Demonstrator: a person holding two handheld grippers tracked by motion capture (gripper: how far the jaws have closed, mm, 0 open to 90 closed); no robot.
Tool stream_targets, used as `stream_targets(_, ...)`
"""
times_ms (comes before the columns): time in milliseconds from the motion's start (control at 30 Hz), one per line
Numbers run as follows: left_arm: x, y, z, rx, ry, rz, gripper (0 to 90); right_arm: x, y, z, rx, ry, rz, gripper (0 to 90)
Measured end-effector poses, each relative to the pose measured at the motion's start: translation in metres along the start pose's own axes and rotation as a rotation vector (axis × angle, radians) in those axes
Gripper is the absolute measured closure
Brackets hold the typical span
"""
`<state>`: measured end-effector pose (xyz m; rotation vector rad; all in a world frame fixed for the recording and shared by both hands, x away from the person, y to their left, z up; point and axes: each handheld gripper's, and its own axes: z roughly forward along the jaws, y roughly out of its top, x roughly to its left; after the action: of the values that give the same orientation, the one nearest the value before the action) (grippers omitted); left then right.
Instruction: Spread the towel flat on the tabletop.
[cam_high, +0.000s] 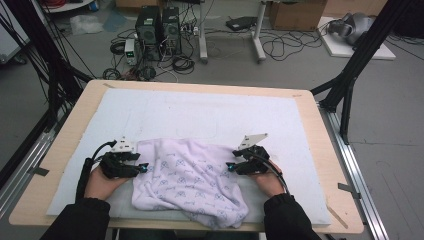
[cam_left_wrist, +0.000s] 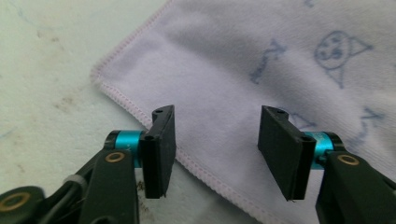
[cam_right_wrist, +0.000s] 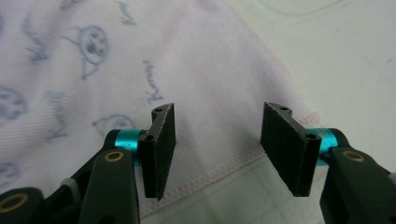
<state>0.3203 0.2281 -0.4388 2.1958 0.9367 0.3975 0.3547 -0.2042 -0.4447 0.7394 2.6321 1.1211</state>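
Lying crumpled on the near surface, towel, long axis left to right, between left claw and right claw. Left claw wide over its stitched corner. Right claw wide over its hem.

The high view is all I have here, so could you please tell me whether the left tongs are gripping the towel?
Observer: No. The left gripper view shows the left tongs open, with the towel hem lying between the jaws, unpressed.
Operator: Thank you. And the right tongs?
Observer: The right tongs are open too, over the hem near a corner.
Operator: Is anything printed on the fabric?
Observer: Yes, blue cat faces and small lettering.
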Motion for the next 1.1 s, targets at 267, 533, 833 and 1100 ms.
stream_targets(267,-0.004,0.001,0.001,-0.013,-0.013,0.029,86.3,0.002,0.0,0.0,-0.017,0.065,0.02,86.4)
stream_targets(533,-0.002,-0.001,-0.001,-0.041,-0.071,0.039,87.8,0.003,0.001,-0.013,-0.084,0.081,0.002,87.2)
stream_targets(833,-0.003,0.005,-0.009,-0.113,-0.128,0.054,87.9,0.003,-0.001,-0.035,-0.129,0.082,-0.007,87.1)
stream_targets(1100,0.003,0.015,-0.018,-0.162,-0.237,0.12,88.1,-0.011,-0.006,-0.061,-0.204,0.149,-0.008,87.6)
